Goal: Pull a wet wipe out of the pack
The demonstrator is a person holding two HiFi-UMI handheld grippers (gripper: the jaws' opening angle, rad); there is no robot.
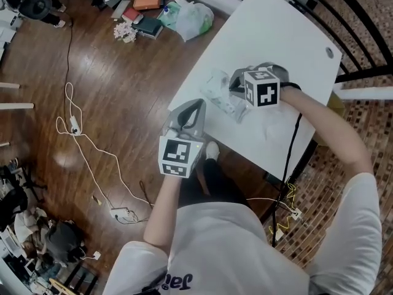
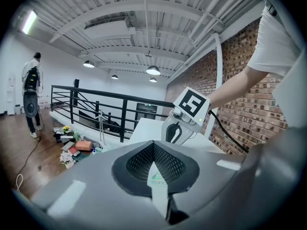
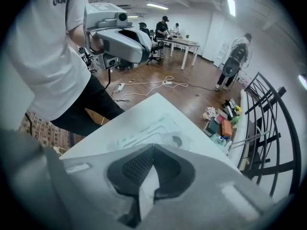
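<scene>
The translucent wipe pack (image 1: 220, 94) lies flat on the white table (image 1: 288, 35). My right gripper (image 1: 236, 91) points steeply down over the pack's middle and is shut on a white wet wipe (image 3: 146, 186) that shows as a strip between its pads. Under it, the right gripper view shows the pack (image 3: 144, 133) with its round opening. My left gripper (image 1: 196, 105) reaches in from the table's near edge, shut on the pack's end. A thin white strip with green print (image 2: 158, 181) sits between its pads. The left gripper view looks across at the right gripper (image 2: 178, 131).
The table's near edge runs just below the pack. Beyond it is wood floor with a white cable (image 1: 80, 134), and books and bags (image 1: 153, 11) piled by a black railing (image 2: 96, 104). Brick wall stands to the right. People (image 3: 237, 56) stand far off.
</scene>
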